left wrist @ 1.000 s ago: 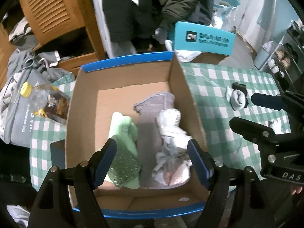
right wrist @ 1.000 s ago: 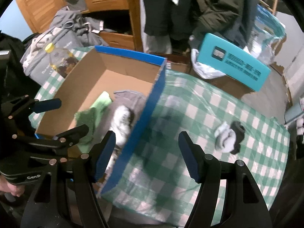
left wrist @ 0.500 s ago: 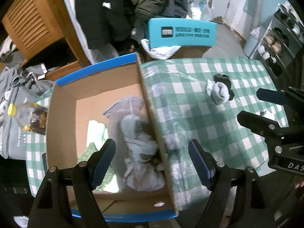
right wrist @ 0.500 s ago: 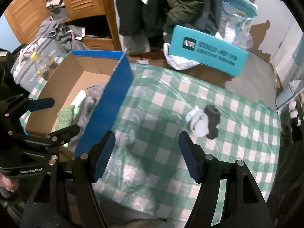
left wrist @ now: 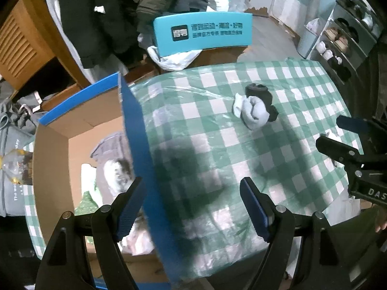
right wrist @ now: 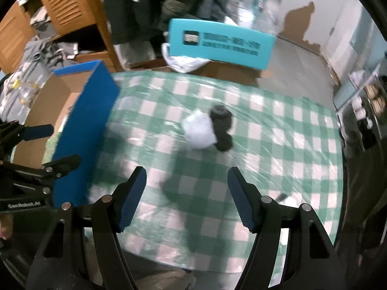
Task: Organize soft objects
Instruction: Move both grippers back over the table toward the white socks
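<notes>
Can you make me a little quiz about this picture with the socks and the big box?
1. True or false: the white sock bundle and the black sock bundle lie touching each other on the checked tablecloth.
2. Where is the cardboard box? A) at the left of the table B) at the right of the table C) on the floor
3. Fill the gap: the right gripper is open and holds ____.

Key: 1 true. 2 A. 3 nothing.
</notes>
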{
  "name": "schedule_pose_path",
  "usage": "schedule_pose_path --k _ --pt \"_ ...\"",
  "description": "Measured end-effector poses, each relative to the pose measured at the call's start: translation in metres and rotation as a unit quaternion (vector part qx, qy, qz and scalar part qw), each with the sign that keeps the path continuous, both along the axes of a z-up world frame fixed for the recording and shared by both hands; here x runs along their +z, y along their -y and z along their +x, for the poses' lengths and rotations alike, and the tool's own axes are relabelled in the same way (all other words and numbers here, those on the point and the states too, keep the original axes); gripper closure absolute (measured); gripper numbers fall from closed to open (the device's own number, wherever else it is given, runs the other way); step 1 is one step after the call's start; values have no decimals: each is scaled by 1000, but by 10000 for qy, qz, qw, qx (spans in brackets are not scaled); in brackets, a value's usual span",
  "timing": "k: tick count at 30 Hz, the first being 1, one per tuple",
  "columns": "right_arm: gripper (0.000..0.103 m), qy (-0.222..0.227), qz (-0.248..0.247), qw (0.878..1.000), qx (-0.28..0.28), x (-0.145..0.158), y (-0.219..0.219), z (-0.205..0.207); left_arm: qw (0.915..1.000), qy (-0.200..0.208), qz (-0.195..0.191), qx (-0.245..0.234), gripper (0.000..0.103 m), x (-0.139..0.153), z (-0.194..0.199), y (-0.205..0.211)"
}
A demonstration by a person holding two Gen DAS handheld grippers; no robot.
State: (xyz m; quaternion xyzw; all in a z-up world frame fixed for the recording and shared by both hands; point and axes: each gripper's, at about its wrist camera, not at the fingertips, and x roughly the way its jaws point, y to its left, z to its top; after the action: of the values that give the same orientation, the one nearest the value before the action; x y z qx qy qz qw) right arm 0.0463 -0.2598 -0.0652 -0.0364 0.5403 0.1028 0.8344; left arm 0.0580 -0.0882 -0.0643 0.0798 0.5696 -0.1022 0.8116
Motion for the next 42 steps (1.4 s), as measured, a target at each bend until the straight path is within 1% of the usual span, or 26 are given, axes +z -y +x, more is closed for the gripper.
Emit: schedule_pose_path --k 6,11,16,24,33,42 --pt "34 -147 -138 9991 -367 -16 37 1 9999 -110 20 -117 23 -12 7 22" --pt "34 -268 -153 9977 -610 -26 66 0 9993 -259 48 -272 23 -24 11 41" --pt "34 -409 -179 9946 -931 -37 97 1 9985 -347 84 -420 23 -34 14 57" --pt "34 -703 -227 9885 -1320 -60 136 0 9974 -467 -5 -552 23 -45 23 75" --pt "34 -1087 -281 9821 -1512 -90 156 2 9959 -700 -162 -549 23 -63 36 86" --pt "34 -1320 -251 9777 -1611 -111 167 3 9944 -885 -285 -498 22 -80 50 93"
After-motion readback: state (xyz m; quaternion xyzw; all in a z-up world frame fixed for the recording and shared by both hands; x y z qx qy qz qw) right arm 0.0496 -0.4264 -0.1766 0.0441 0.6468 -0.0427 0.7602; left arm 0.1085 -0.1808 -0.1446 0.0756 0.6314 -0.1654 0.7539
